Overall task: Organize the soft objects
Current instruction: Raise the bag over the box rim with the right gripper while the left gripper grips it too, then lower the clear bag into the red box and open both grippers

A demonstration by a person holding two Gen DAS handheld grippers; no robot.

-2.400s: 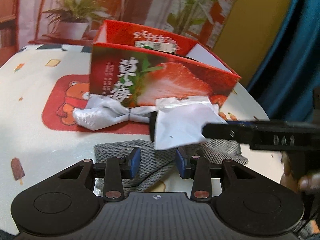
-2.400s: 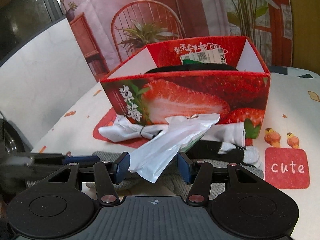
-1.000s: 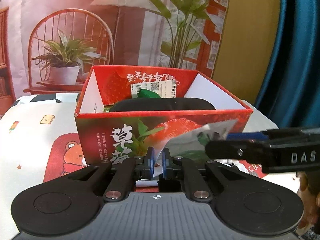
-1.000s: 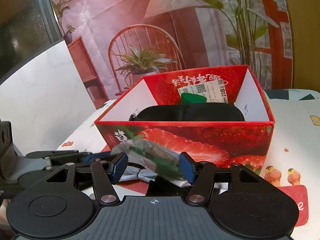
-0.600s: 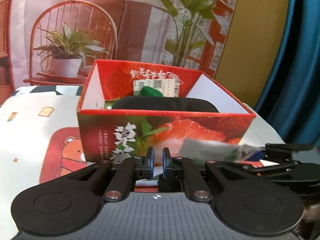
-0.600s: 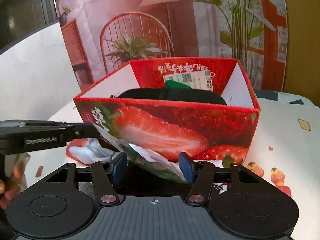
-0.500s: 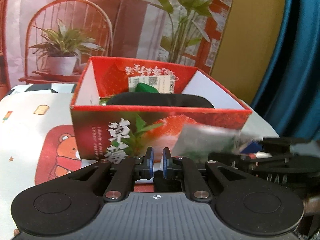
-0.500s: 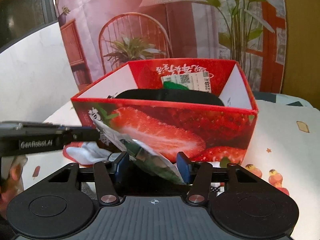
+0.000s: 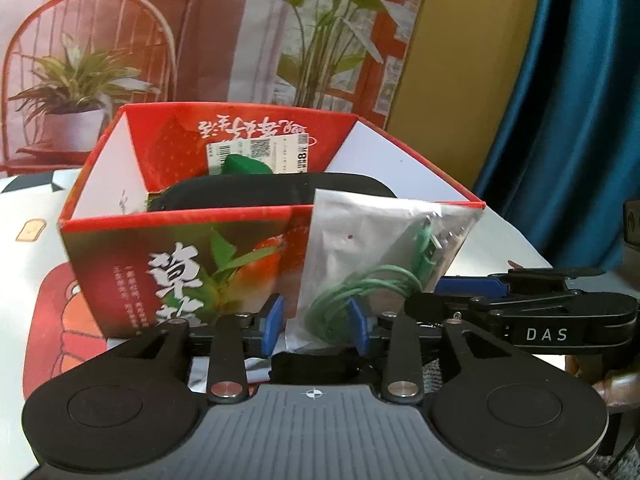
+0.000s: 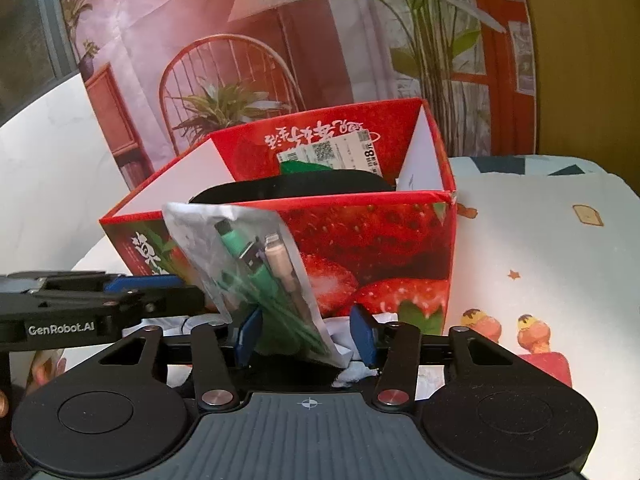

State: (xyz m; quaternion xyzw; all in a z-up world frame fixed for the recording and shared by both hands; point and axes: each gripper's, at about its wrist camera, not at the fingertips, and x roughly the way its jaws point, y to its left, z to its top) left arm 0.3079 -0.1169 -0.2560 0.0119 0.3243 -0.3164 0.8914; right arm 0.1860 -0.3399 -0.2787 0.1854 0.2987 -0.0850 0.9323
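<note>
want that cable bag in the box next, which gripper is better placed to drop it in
Right. The right gripper has just been closing with the cable bag between its jaws; the left gripper has just been opening around it. The strawberry box sits just behind.

Between the blue pads (image 10: pixel 247 334) stands a glossy, crinkled clear-plastic pouch (image 10: pixel 240 264) of green cable; beyond them, a glossy printed cardboard box (image 10: pixel 380 256) holds a matt black soft item (image 10: pixel 296 190).
</note>
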